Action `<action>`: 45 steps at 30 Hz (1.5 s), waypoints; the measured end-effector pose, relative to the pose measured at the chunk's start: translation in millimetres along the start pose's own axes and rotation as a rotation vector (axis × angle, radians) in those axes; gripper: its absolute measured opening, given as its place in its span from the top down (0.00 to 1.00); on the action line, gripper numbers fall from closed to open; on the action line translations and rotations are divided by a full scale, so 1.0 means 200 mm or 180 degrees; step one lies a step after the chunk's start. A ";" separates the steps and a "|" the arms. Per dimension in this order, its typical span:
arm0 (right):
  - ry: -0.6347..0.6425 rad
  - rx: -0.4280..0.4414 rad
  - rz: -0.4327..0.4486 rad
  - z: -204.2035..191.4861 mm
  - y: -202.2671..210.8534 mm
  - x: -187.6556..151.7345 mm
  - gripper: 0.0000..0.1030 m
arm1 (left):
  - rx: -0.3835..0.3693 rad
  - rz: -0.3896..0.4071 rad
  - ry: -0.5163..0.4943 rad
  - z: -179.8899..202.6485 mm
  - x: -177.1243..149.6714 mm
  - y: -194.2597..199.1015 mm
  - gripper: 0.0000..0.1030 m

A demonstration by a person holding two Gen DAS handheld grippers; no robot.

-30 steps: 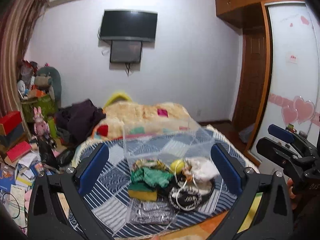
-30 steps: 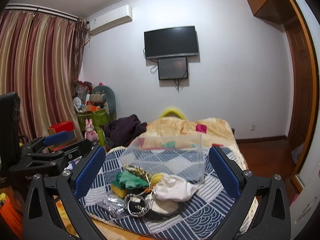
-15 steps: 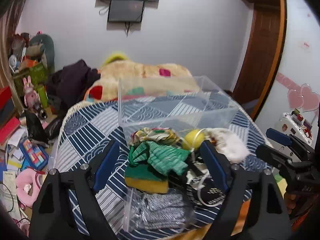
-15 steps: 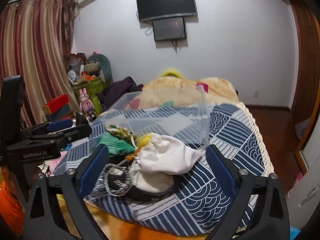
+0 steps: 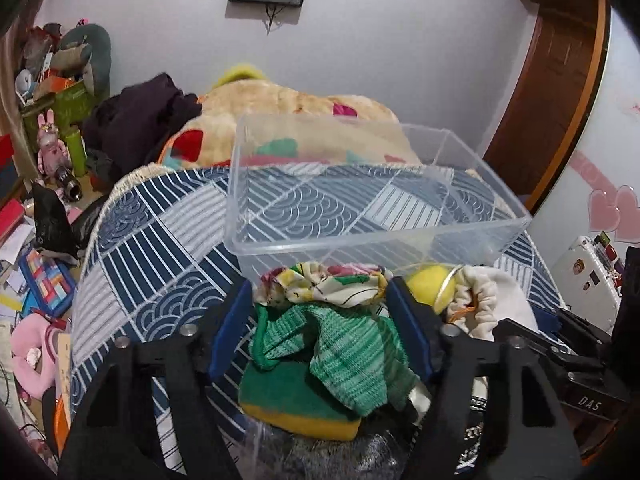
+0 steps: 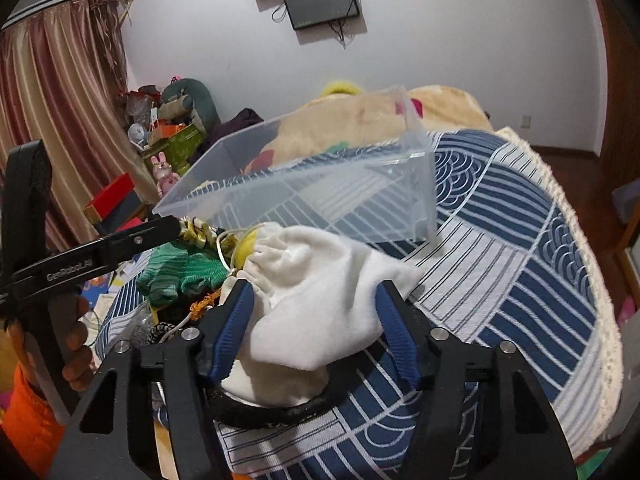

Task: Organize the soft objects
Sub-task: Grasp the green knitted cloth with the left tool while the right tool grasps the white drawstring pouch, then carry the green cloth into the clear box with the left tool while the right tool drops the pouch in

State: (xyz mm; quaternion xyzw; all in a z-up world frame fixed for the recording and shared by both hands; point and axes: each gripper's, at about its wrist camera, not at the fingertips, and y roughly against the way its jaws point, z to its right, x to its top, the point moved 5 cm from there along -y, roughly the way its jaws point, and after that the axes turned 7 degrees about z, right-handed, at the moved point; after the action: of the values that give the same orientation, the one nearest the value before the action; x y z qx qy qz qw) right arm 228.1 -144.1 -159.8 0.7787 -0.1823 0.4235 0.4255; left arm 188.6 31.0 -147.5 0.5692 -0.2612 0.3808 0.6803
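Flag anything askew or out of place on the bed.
Nothing looks damaged or spilled. The soft things sit heaped outside the clear bin, which holds nothing: green cloth on a sponge, a white pouch beside them. The left gripper straddles the cloth, the right gripper the pouch, both open.

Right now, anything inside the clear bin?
No. The clear bin shows only the bedspread pattern through its walls; the clothes sit piled in front of it.

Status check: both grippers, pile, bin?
Left gripper open around green knit cloth. Right gripper open around white drawstring pouch. Clear plastic bin empty, unobstructed.
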 end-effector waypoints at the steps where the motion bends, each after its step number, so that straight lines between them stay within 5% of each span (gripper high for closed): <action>1: -0.0007 0.0002 -0.0014 0.00 0.00 -0.01 0.47 | 0.0011 -0.0024 0.0010 0.00 -0.01 -0.01 0.43; 5: -0.0038 0.0042 -0.0064 0.01 0.00 -0.03 0.64 | 0.0008 -0.0032 0.0092 -0.02 -0.05 -0.03 0.60; 12: 0.0050 -0.0015 0.0068 -0.01 0.06 0.01 0.77 | -0.0050 0.0083 0.0024 -0.01 -0.04 0.05 0.87; 23: 0.0170 0.0000 0.0455 -0.05 0.24 0.15 0.79 | -0.0207 0.0162 -0.0102 0.02 -0.02 0.21 0.89; 25: 0.0180 0.0019 0.0489 -0.05 0.25 0.16 0.79 | -0.0254 0.0010 -0.0164 0.03 -0.05 0.20 0.87; 29: 0.0195 0.0020 0.0493 -0.06 0.24 0.17 0.79 | -0.0121 -0.0087 -0.0280 0.03 -0.10 0.19 0.53; 35: 0.0140 -0.0001 0.0434 -0.03 0.23 0.15 0.79 | -0.0080 0.0012 -0.0269 0.00 -0.06 0.23 0.32; 45: 0.0106 -0.0027 0.0422 -0.03 0.23 0.14 0.79 | -0.0089 -0.0252 0.0067 -0.08 0.03 -0.01 0.29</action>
State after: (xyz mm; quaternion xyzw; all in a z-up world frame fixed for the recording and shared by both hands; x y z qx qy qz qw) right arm 211.3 -164.1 -112.6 0.7559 -0.2282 0.4629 0.4028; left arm 192.3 48.3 -148.6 0.5654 -0.2367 0.3559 0.7054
